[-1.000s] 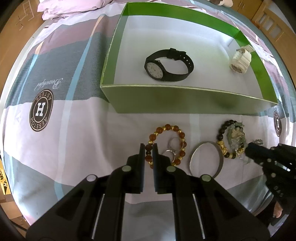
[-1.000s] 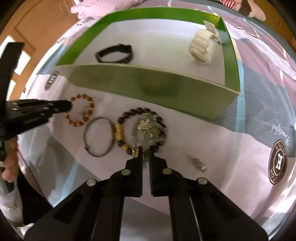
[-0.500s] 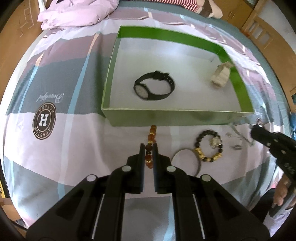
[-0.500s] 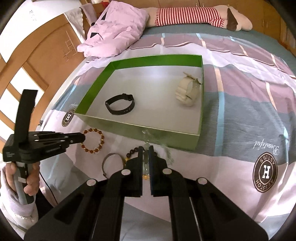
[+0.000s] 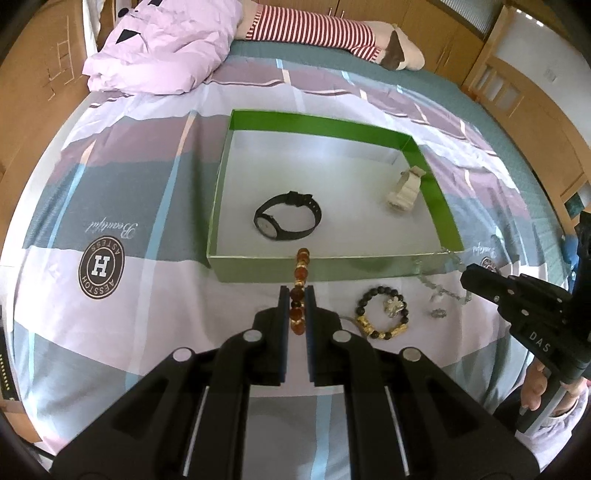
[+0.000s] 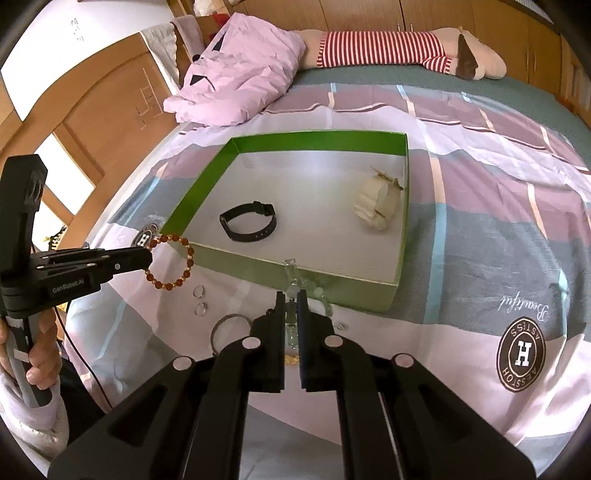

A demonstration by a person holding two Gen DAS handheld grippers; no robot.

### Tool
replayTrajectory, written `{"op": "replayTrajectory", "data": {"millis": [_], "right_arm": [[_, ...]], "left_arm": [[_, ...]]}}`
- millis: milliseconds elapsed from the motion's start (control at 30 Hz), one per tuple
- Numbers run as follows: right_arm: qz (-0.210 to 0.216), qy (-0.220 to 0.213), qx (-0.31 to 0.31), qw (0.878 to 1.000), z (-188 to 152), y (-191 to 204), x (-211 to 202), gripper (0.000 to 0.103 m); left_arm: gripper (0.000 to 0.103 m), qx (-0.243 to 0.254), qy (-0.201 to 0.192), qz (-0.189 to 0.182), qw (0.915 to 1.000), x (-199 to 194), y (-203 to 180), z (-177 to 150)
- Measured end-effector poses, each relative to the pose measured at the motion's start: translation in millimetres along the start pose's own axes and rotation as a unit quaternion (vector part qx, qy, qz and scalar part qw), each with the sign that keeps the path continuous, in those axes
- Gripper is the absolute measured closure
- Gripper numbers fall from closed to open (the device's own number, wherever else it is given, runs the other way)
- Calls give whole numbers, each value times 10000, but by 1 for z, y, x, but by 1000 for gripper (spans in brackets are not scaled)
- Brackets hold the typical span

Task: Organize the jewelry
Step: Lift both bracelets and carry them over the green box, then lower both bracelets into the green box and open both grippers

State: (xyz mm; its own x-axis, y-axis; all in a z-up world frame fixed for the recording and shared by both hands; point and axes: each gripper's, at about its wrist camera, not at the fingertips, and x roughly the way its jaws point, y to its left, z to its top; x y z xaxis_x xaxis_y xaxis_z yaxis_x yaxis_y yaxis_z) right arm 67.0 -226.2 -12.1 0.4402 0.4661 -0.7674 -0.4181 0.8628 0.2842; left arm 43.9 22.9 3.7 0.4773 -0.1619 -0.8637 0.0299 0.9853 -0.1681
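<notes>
Above the bedspread [image 5: 155, 295], left fingers [image 5: 283, 306] pinch round amber beads [image 5: 300, 291]; right fingers [image 6: 280, 306] clamp a glassy chain [image 6: 291, 284]

Box [image 5: 434, 184]: bright green walls, pale grey floor. Inside: black watch [image 5: 288, 221], white face; cream watch [image 5: 402, 186] near right wall

Bracelet [image 6: 171, 264] left of box: amber-brown beads, a few gold

Bracelet [image 5: 382, 314] before box: black beads, gold ones, silvery charm

Chain [image 5: 439, 286]: clear, silvery

Bangle [image 6: 229, 328], two rings [image 6: 199, 299]: silver

Bedspread [image 5: 110, 302]: lilac, mauve, grey-teal blocks, pale blue stripes, brown round "H" badge [image 5: 101, 267]

Behind box: lilac quilt [image 5: 162, 51]; plush [image 5: 325, 33], red-white stripes, beige and brown end

Grippers [image 5: 295, 295]: black
</notes>
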Motion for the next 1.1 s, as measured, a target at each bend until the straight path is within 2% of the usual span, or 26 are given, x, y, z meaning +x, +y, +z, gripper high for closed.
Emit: {"op": "replayTrajectory", "data": {"millis": [200,300,400,667,800,867,933,1033,1100], "right_arm": [[114,-367,-111,9992,4,9,-17,98],[116,-723,-105,9973,11,13,-31,98],[-102,-1074,-166,9940,17,18,-40,98],[-386,-1177,-199,9921,30,19,-34,98],[-316,-1099,-204,9932,24,19,-32,98],[-80,-966,-155,9952,16,17,-31,98],[268,-737,-84,9969,7,15,-26,98],[629,-369,-44,9973,0,18,-13,98],[748,-254,-54,9969,-3,23,-6,98]], "left_arm": [[96,60,-274,-30,9996,-16,-5,5],[96,34,-474,0,9989,-25,-7,12],[96,85,-684,123,9975,-33,-10,19],[96,128,-698,257,9971,-27,-8,26],[95,162,-427,379,9982,-12,-2,16],[95,181,-69,494,9986,4,3,11],[94,183,290,443,9984,20,8,5],[83,266,784,525,9952,49,9,-6],[81,206,983,599,9931,66,12,-11]]}}
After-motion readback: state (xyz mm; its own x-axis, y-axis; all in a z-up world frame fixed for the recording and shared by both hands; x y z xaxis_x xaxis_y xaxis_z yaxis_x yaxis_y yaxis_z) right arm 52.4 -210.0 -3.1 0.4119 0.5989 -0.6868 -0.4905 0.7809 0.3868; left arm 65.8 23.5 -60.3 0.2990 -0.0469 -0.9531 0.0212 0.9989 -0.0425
